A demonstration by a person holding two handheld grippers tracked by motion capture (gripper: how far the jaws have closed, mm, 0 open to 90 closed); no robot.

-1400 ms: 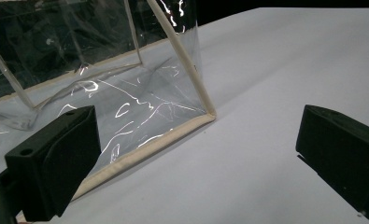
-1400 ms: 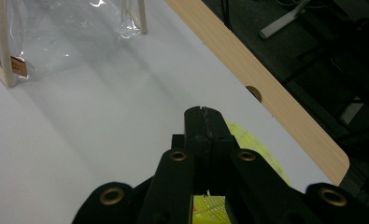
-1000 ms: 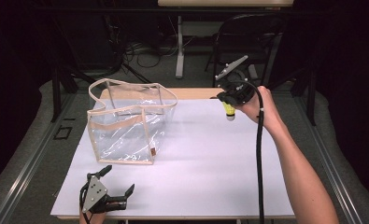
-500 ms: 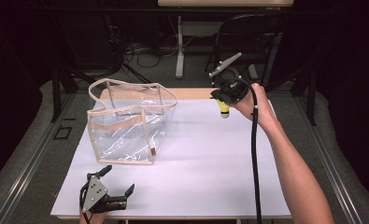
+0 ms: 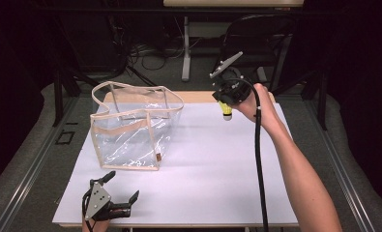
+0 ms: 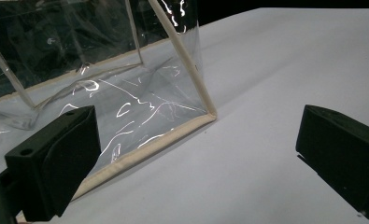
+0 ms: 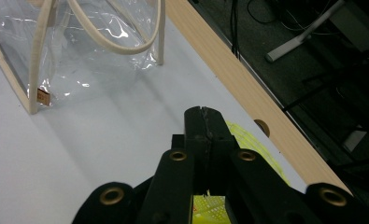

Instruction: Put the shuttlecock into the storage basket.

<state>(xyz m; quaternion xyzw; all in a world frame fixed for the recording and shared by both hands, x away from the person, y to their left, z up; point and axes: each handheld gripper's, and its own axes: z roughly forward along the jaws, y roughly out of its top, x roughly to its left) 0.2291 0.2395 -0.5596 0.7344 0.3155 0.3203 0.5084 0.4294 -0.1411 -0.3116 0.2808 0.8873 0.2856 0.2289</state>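
High view looks down on a white counter (image 5: 203,174). One clear plastic tote bag (image 5: 133,128) with beige trim stands upright and open-mouthed on the left half of the counter. Two tools are present. The right tool (image 5: 226,112), held up above the counter's far edge and well apart from the bag, is clenched on one yellow object (image 5: 226,110); its exact kind is too small to tell. In the right gripper view the jaws stand pressed together, with the yellow object (image 7: 247,140) showing beneath them and the bag (image 7: 79,51) off toward the upper left. The left tool (image 5: 115,197) rests low at the counter's near edge, just in front of the bag. In the left gripper view its jaws stand wide apart, holding nothing, and the bag's lower corner (image 6: 205,114) lies between them farther off.

The step in hand appears to be carrying the yellow object toward the bag. The next move likely calls for bringing the right tool across and over the bag's open top, clearing the loose handles, then lowering before letting go.
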